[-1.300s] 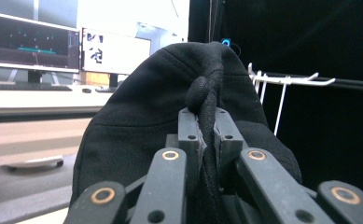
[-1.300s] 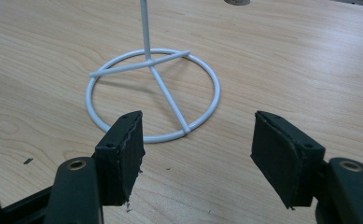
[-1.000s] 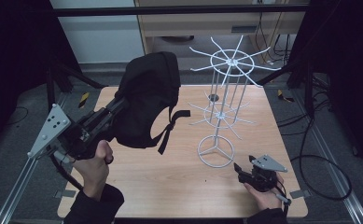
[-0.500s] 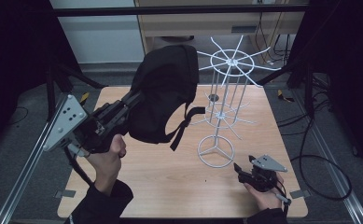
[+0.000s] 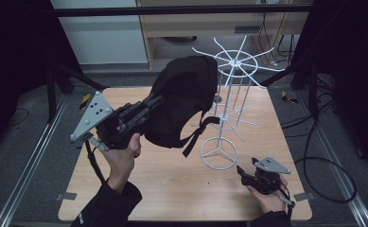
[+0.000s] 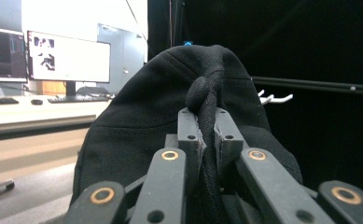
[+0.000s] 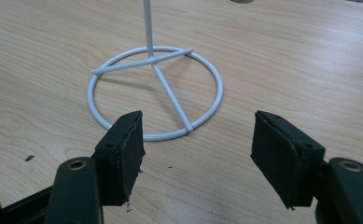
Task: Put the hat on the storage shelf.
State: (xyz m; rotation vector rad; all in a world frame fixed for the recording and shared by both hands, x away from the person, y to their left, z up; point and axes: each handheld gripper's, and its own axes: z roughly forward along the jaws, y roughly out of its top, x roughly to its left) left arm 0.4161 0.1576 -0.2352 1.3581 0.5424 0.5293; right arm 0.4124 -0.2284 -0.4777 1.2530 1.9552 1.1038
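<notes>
Since the earlier frame, the left gripper [image 5: 146, 105] is carrying the black backpack [image 5: 184, 106] rightward across the high view; the bag is now sitting centre frame, up against the white wire rack [image 5: 229, 101], while the right gripper [image 5: 248, 174] is staying parked at lower right.

Left side: the person's left hand [image 5: 122, 156] is holding its gripper tilted up and to the right, likely to bring the bag level with the rack's top arms. In the left gripper view its jaws are clamping tight on the backpack's top loop [image 6: 206, 107], the knotted webbing is squeezed between the pads, and the bag body is filling centre frame beyond them. Gripping by the loop looks deliberate: it is the part that would go over a hook. The bag is hanging clear of the wooden table [image 5: 172, 184], with one strap [image 5: 198, 135] dangling toward lower centre.

Centre: the rack's spoked crown is sitting at upper centre-right, just beside the bag's upper edge; I cannot tell whether they are touching.

Right side: the right gripper is resting low on the table. In the right gripper view its jaws are standing wide apart with nothing between them, aimed at the rack's ring base [image 7: 156, 93], probably to steady the rack if the bag's weight tips it.
</notes>
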